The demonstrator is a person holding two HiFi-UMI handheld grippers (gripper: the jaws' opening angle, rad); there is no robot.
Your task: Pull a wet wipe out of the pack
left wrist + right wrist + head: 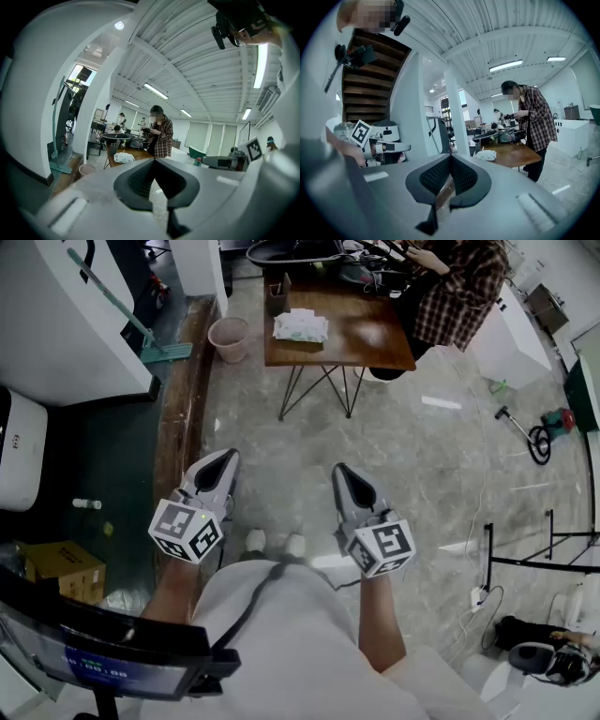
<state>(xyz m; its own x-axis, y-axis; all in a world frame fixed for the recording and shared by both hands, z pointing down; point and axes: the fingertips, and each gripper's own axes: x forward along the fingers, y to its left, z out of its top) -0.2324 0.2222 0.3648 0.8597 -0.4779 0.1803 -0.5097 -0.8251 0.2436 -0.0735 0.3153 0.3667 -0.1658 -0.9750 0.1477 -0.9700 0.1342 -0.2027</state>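
Observation:
The wet wipe pack (300, 326), white with green print, lies on a brown wooden table (375, 338) far ahead of me across the floor. It also shows small in the left gripper view (123, 158) and in the right gripper view (486, 155). My left gripper (225, 457) and right gripper (339, 470) are held side by side at waist height above the stone floor, both pointing toward the table and well short of it. Each has its jaws shut with nothing between them (153, 160) (450, 157).
A person in a plaid shirt (459, 287) stands at the table's far right corner. A pink bin (229, 338) sits left of the table, a dark cup (277, 296) on it. A cardboard box (61, 568) lies at my left, cables and a black stand (539, 549) at my right.

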